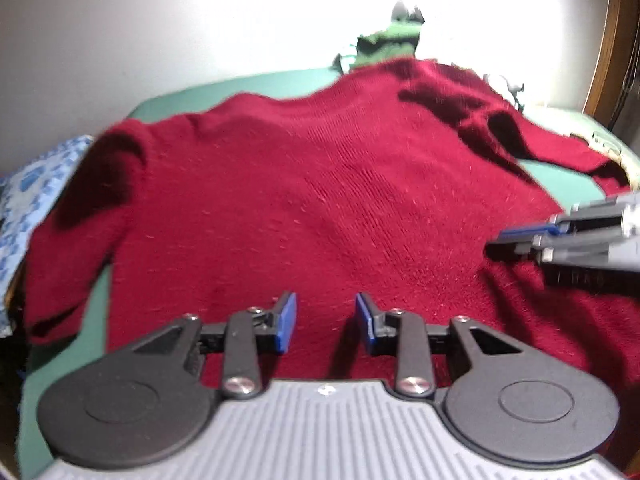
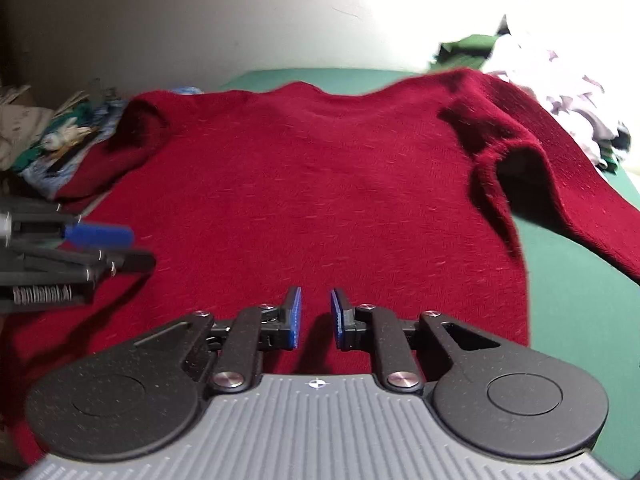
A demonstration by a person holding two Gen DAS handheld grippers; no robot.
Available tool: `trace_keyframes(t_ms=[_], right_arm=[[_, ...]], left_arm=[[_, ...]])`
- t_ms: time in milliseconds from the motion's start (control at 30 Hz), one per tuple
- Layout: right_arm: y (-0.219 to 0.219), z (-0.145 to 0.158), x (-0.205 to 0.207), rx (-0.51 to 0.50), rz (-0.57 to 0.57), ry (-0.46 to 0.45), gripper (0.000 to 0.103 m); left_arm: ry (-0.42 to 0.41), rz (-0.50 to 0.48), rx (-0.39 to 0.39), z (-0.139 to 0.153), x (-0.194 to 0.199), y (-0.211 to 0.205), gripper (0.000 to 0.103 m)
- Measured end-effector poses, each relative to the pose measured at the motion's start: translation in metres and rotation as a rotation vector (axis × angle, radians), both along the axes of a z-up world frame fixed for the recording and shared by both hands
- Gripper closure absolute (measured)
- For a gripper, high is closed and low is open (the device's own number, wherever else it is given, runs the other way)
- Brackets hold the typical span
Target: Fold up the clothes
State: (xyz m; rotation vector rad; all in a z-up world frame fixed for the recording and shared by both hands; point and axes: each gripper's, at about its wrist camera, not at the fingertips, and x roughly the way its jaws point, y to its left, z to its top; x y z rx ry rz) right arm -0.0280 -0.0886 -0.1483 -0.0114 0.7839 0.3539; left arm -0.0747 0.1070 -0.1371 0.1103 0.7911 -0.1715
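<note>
A dark red knit sweater (image 1: 320, 192) lies spread flat on a green surface (image 1: 168, 100), hem toward me, sleeves out to both sides. It also fills the right wrist view (image 2: 320, 184). My left gripper (image 1: 326, 320) is open and empty, just above the hem. My right gripper (image 2: 316, 316) is open and empty, with a narrower gap, also above the hem. Each gripper shows side-on in the other's view: the right one (image 1: 520, 236) at the right edge, the left one (image 2: 116, 244) at the left edge.
A blue patterned cloth (image 1: 36, 184) lies at the left of the sweater. A green garment (image 1: 384, 46) and white clothes (image 2: 560, 92) are piled at the back right. Cluttered items (image 2: 48, 136) sit at the far left. A pale wall stands behind.
</note>
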Motion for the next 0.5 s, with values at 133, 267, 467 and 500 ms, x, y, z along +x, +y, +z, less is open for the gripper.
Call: trace_keyframes(t_ms=[133,267,467,500], right_arm=[[-0.036,-0.002,0.010,0.013,-0.079,0.024,0.090],[-0.059,0.002,0.014,0.038,-0.126,0.052,0.100],[-0.041,0.013,0.042,0.072,-0.075,-0.014,0.082],[-0.038,0.012,0.050,0.078,-0.065,-0.010,0.082]], left_arm=[[0.000,0.021,0.021,-0.006,-0.007,0.006,0.058],[0.024,0.067,0.026,-0.001,-0.007,0.017,0.053],[-0.036,0.023,0.049,0.014,0.010,-0.013,0.056],[-0.028,0.023,0.051,0.010,0.015,-0.018,0.056]])
